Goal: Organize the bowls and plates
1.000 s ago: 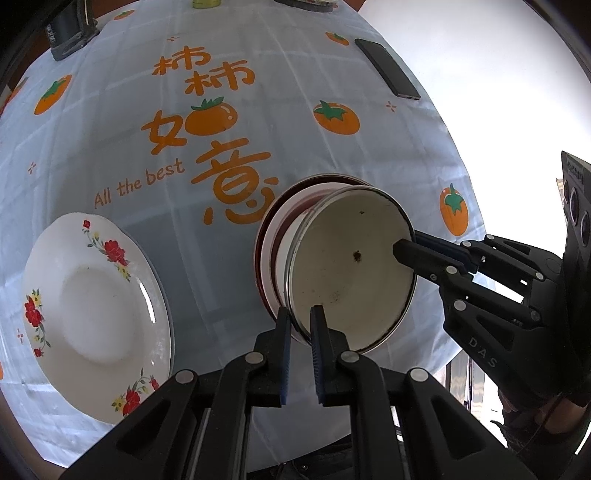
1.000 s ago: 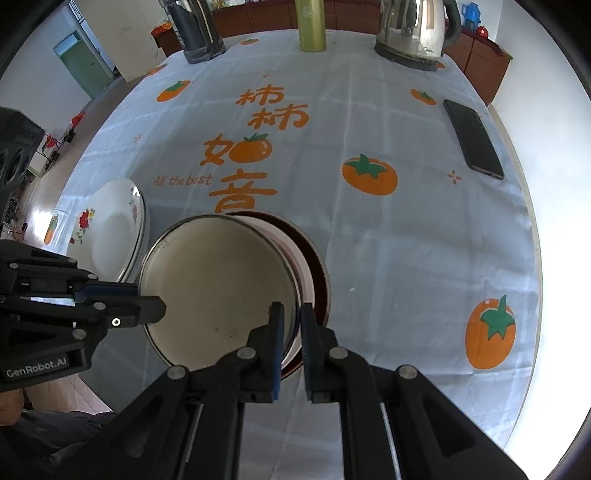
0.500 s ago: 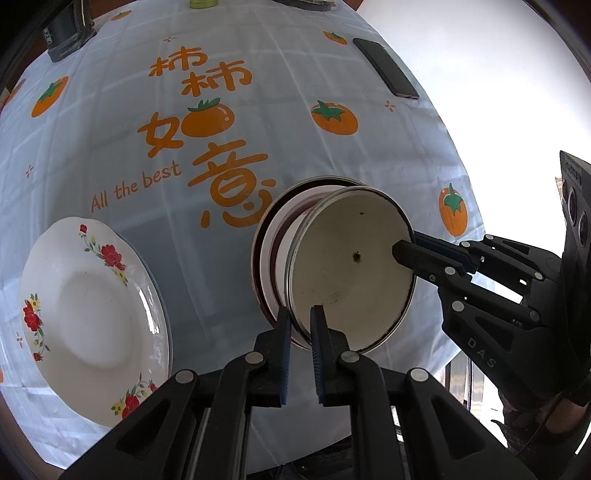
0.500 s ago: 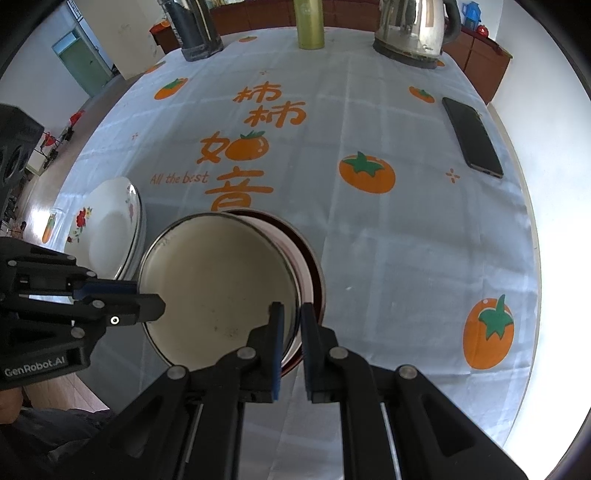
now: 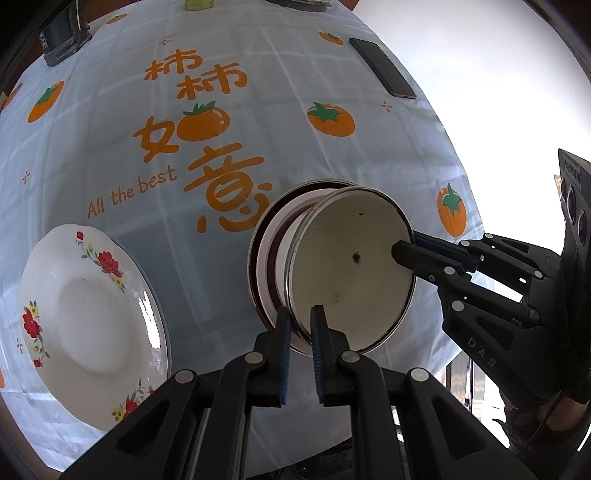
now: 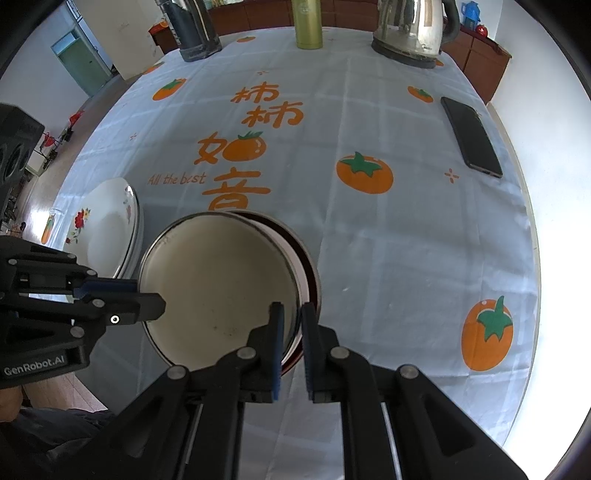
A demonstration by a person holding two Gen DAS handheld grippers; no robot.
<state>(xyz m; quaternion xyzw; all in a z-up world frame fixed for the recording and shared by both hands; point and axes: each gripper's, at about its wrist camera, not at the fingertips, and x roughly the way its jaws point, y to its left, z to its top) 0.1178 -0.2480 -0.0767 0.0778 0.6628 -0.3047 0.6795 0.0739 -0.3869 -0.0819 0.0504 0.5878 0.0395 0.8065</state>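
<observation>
Two black grippers hold one cream bowl [image 5: 351,269] by its thin metal rim. The left gripper [image 5: 298,321] comes in from the near edge of the bowl in its own view. Its two fingers are pressed almost together, with the rim pinched between them — one finger inside the bowl, one outside.

The right gripper [image 6: 291,317] does the same thing on the other side of the bowl. Its jaws are nearly shut too, and the rim sits in the tiny gap between the blue pads. In the left view you can see this gripper reaching in from the right, with its tip on the rim.

The cream bowl sits inside a dark red bowl [image 6: 308,258], which peeks out behind it like a ring. The cream one is tilted a little and not sitting flat in it. Both bowls are near the front edge of the table, just below the big orange writing on the blue-white tablecloth [image 6: 369,229].

A white plate with red flowers [image 5: 88,321] lies on the cloth to the left of the bowls — near them, but not touching. A black phone [image 6: 471,136] lies far off on the right side, and a kettle [image 6: 410,26] stands at the back.
</observation>
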